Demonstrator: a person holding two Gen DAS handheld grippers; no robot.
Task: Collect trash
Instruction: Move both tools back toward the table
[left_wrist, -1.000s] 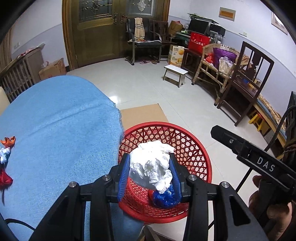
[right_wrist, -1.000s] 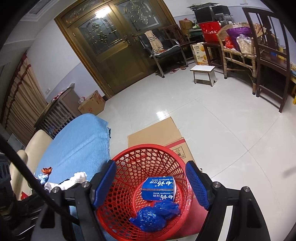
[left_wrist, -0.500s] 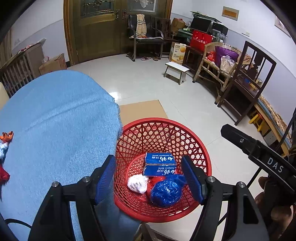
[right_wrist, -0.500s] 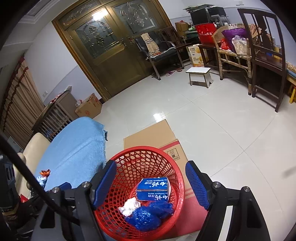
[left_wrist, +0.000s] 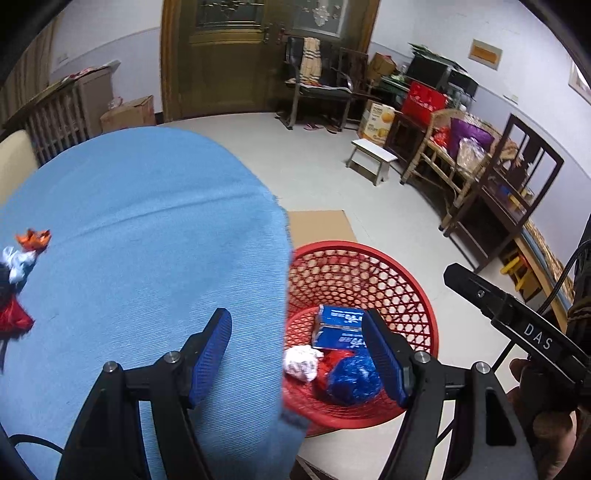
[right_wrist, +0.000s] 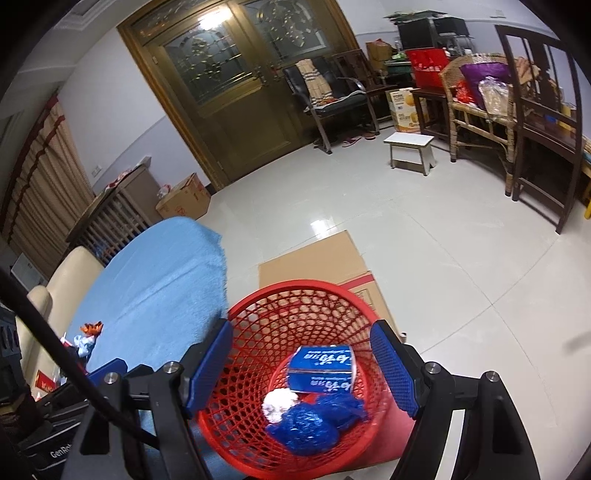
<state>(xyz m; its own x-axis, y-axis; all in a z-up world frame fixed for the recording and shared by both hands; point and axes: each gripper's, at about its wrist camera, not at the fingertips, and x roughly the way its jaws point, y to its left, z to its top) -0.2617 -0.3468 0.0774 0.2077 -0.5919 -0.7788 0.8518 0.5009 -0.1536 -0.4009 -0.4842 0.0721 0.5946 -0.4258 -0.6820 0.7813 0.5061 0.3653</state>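
Both my tongs stand wide with nothing between the pads: my left gripper (left_wrist: 297, 356), its jaws just having opened, hangs over the edge of the blue cloth (left_wrist: 147, 240), and my right gripper (right_wrist: 301, 363) hovers above the red basket (right_wrist: 295, 295). Below the right one, in the basket, lie a white paper wad (right_wrist: 279, 404), a blue box (right_wrist: 322, 367) and a crumpled blue bag (right_wrist: 306, 428). Far left of my left gripper, more scraps (left_wrist: 22, 254) sit on the cloth. Beyond the basket lies flat cardboard (right_wrist: 314, 254).
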